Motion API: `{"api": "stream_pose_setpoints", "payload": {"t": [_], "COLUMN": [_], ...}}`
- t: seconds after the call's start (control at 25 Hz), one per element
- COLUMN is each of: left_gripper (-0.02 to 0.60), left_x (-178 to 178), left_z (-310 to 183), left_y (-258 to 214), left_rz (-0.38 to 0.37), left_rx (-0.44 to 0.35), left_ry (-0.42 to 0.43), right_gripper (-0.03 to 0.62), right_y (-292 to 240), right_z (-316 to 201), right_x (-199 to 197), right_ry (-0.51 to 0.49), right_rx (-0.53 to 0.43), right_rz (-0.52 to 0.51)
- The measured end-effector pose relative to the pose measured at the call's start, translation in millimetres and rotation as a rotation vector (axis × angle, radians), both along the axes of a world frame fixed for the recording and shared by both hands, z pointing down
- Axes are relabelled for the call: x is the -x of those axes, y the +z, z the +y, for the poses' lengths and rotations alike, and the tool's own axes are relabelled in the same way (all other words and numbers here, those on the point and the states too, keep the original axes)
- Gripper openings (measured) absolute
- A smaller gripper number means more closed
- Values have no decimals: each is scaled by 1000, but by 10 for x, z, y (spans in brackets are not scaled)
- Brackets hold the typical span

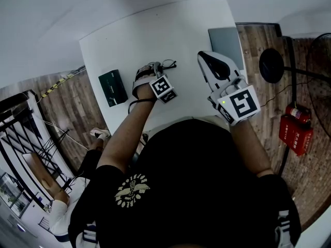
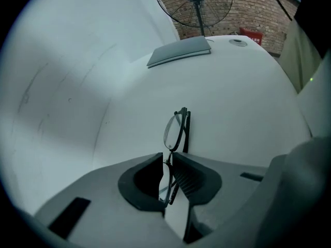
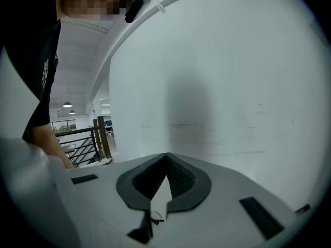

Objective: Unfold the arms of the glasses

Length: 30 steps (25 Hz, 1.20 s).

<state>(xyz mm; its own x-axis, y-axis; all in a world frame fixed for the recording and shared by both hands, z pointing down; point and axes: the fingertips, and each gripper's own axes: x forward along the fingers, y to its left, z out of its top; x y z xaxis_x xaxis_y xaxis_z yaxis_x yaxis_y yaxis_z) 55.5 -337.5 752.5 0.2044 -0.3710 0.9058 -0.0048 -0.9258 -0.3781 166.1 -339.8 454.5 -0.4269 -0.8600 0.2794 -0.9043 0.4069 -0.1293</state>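
Two grippers, one pair of glasses. My left gripper (image 2: 166, 158) is pinching the glasses (image 2: 176, 129) by the frame. The lens sits edge-on and pokes out past the jaws, and the arms look folded against the frame. This is over the middle of the white tabletop (image 1: 134, 40); I can't tell if the glasses touch it. My right gripper (image 3: 166, 157) is pressed together with nothing between the jaws, over the tabletop's right side, apart from the glasses. Also on the tabletop: one dark box (image 1: 113, 88) at left, one grey flat slab (image 1: 226, 44) at the far right corner. One fan (image 2: 199, 1) stands beyond.
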Motion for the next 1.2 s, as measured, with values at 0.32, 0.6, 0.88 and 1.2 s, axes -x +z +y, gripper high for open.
{"api": "stream_pose_setpoints", "payload": {"t": [0.32, 0.6, 0.88, 1.2], "left_gripper": [21, 21, 21, 21], "left_x": [56, 288, 540, 807], "left_z": [-100, -176, -166, -79], "left_y": [-272, -690, -1177, -2031], "left_rz": [117, 378, 716, 998], "left_rx": [-14, 12, 47, 58], "left_ry": [-78, -310, -492, -628], "right_gripper": [-2, -2, -2, -2], "right_y": [-76, -196, -340, -514], "right_z": [68, 144, 243, 384], "right_x": [69, 247, 461, 763], "right_ry": [-9, -36, -63, -81], "right_rx": [-14, -43, -71, -100], "right_rz": [6, 19, 35, 58]}}
